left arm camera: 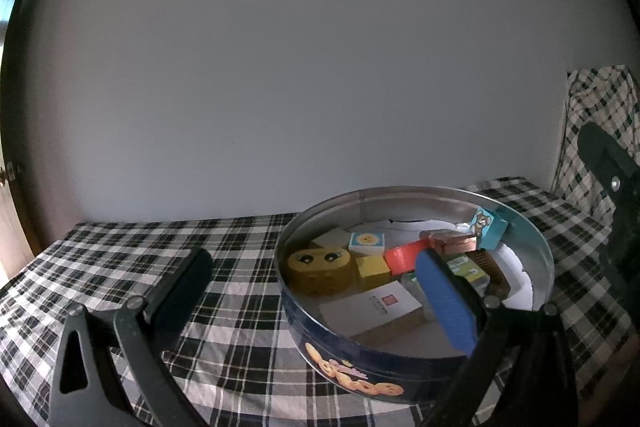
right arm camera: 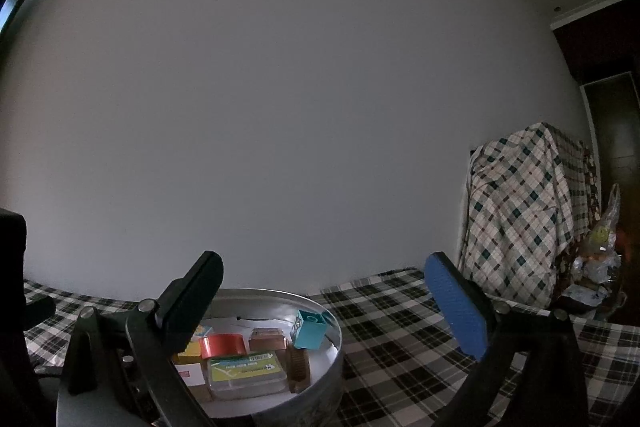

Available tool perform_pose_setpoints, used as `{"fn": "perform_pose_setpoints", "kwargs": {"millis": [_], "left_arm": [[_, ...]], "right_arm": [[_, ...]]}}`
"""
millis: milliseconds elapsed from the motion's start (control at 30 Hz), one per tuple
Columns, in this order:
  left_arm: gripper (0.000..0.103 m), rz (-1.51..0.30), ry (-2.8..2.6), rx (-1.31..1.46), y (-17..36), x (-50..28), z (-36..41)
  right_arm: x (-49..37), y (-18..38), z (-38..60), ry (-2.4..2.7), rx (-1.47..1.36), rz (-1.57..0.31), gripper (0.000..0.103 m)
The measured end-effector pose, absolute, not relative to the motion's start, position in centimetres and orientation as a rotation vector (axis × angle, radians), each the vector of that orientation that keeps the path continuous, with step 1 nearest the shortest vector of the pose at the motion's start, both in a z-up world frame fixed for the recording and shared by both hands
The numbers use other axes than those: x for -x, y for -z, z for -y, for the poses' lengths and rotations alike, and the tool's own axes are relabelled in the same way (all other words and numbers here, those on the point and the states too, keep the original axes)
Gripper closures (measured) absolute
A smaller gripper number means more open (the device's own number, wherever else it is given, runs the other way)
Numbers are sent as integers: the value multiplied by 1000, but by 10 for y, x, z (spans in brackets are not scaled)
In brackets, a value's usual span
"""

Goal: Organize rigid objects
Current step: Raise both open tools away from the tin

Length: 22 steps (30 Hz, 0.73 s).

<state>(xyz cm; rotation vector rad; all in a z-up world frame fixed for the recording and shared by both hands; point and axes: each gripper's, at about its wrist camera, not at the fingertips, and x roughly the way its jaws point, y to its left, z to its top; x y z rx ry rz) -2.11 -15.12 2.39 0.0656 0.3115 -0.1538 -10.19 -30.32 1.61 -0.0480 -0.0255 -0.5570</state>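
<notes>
Your left gripper stands spread wide, with the near wall of the round biscuit tin between its fingers but neither pad pressing on it; the blue pad hangs over the tin's inside and the dark one sits outside over the checked tablecloth. Your right gripper is also spread as wide as it goes and holds nothing; its dark left finger covers the tin's near-left part in that view.

Inside the tin you can make out a yellow smiley-face piece, a sun-printed block, a small yellow block, a red roll, a white card with a red square, a copper-coloured box, a clear box with a green label and a teal bear-printed block leaning against the far-right wall. A brown ridged thing beside the clear box may be a comb; it is too dim to tell. The blue pad hides much of the clear box in the left view.

At far right, a draped plaid cloth conceals whatever it covers, and the bagged items beyond it are blurred.
</notes>
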Motion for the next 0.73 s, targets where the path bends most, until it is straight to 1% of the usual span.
{"fn": "perform_pose_setpoints", "kwargs": {"millis": [733], "left_arm": [[0,-336,171,-37,-21,18,147]], "right_arm": [[110,-20,306,565,28,43,1]]}}
